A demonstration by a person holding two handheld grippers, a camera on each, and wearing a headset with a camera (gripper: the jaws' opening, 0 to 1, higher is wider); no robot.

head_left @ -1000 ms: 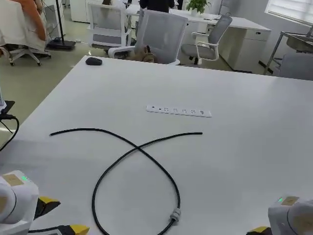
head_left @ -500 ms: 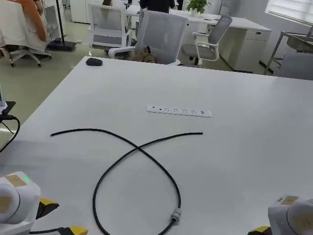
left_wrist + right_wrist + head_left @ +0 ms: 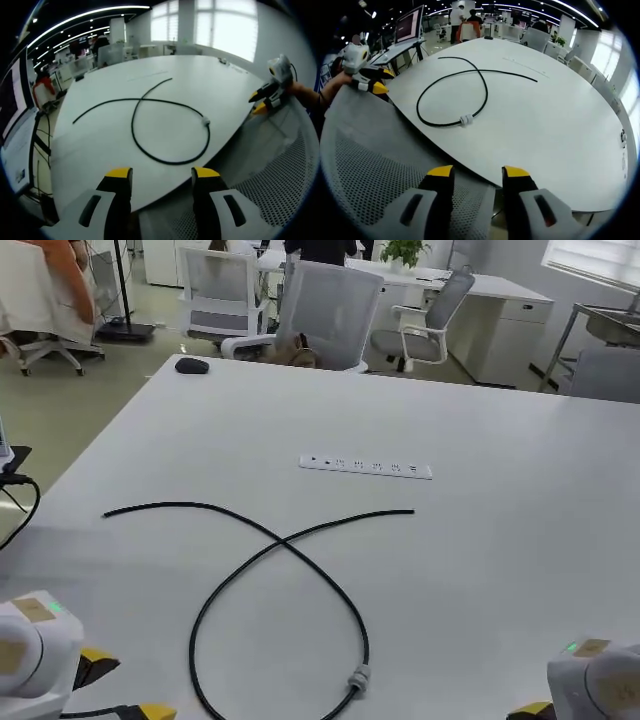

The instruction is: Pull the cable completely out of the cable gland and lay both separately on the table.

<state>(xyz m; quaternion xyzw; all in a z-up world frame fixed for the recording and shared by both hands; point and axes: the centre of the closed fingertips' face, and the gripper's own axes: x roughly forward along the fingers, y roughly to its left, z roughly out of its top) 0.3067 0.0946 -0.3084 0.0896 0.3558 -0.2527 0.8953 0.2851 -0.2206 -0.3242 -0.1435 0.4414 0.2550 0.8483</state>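
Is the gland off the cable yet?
No, the grey cable gland sits on the black cable at the near end of its loop.

No word, brand, number or sign is showing clearly enough to read. The power strip (image 3: 365, 467) is carrying marks too small to make out. The monitor (image 3: 409, 22), far ahead and left of the fingers of the right gripper (image 3: 478, 172), is glowing blurred.

White left gripper (image 3: 127, 682), yellow-tipped jaws (green light)
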